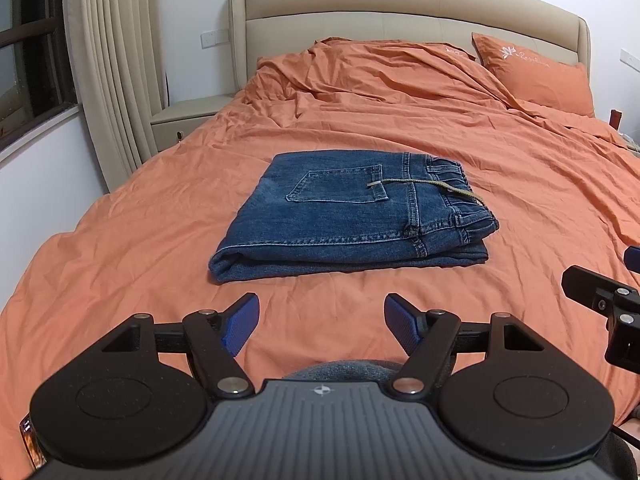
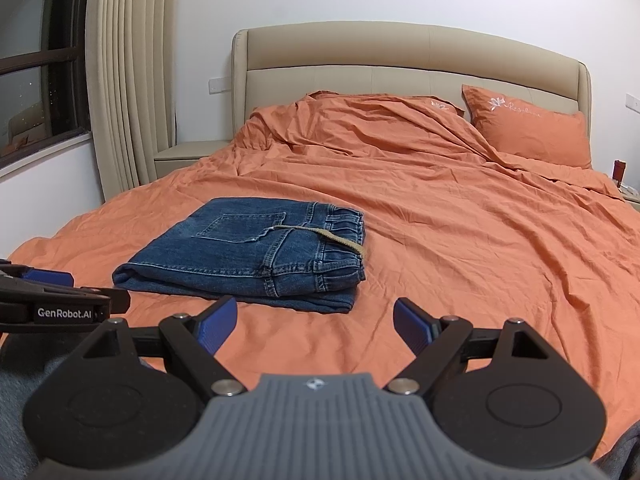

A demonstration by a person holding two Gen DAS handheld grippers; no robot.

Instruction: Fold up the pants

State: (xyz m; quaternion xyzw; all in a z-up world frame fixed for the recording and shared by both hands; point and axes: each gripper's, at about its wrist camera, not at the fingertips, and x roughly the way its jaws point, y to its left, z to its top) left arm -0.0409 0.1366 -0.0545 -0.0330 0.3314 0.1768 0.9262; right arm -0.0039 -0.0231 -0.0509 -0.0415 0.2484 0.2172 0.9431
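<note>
Left wrist view: folded jeans (image 1: pixel 352 212) on orange bedsheet (image 1: pixel 480 140), both grippers' jaws wide.

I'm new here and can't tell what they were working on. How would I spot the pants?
Look at the big bed with orange bedding. In its middle, ahead of both open grippers, lie the pants, folded into a compact rectangle. They are the only blue denim there, with a back pocket on top and a tan drawstring across the waistband.
</note>
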